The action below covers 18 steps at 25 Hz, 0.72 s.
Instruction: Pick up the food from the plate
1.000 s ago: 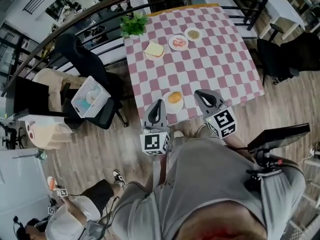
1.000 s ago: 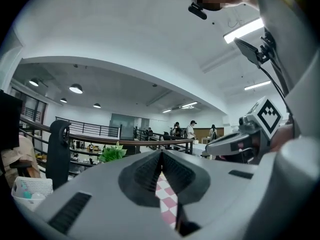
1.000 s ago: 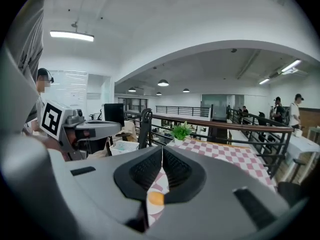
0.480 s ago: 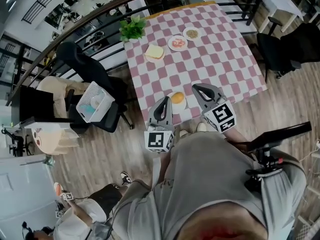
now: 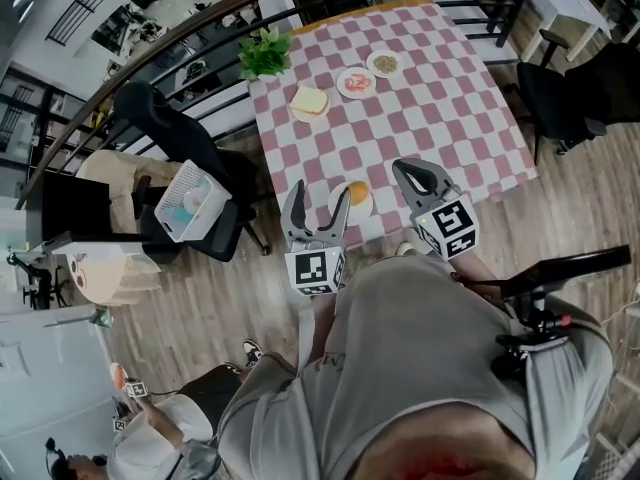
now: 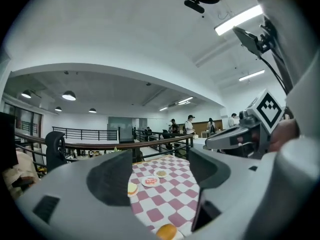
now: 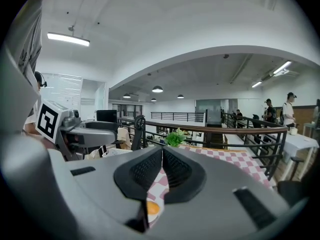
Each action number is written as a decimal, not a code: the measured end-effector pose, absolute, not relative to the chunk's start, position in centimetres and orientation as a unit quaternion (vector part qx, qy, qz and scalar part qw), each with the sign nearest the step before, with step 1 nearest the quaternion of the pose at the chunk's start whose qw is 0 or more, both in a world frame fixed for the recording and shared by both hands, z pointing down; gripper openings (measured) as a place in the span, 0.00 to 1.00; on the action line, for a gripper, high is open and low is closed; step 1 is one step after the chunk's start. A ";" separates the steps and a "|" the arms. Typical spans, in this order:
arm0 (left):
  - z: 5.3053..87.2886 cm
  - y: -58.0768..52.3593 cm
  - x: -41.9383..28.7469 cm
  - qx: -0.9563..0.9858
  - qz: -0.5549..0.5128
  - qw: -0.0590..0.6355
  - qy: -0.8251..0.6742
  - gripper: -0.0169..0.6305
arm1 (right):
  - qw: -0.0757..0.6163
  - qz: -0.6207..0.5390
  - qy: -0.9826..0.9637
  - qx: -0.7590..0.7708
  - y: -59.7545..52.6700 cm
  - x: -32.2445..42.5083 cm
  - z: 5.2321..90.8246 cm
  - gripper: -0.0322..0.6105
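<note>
Currently, left gripper jaws are opening, empty, beside apparent bun.

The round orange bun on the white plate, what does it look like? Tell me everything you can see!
The round orange bun is smooth, domed and golden, like baked bread. It looks whole and sits dome-up on a small white plate. That plate stands by the near edge of the pink-and-white checked tablecloth, apart from the other dishes farther back. Only the plate touches the bun.
</note>
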<state>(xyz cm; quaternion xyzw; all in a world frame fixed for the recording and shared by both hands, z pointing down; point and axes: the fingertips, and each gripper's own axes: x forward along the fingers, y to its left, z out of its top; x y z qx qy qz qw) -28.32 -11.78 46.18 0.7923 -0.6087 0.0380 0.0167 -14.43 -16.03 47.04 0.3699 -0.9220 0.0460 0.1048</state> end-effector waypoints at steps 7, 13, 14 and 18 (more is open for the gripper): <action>48.0 -12.5 -27.8 0.810 0.086 0.024 -0.580 0.59 | 0.104 0.048 -0.923 0.368 -16.4 -14.7 47.2 0.07; 54.3 -14.6 -26.9 0.832 0.221 0.045 -0.507 0.59 | 0.112 0.054 -0.918 0.378 -16.2 -13.7 47.6 0.07; 55.6 -15.3 -27.0 0.835 0.241 0.050 -0.492 0.59 | 0.114 0.054 -0.917 0.379 -16.3 -13.5 47.6 0.07; 60.3 -17.0 -27.3 0.839 0.313 0.067 -0.440 0.55 | 0.124 0.054 -0.911 0.389 -15.9 -12.3 47.7 0.07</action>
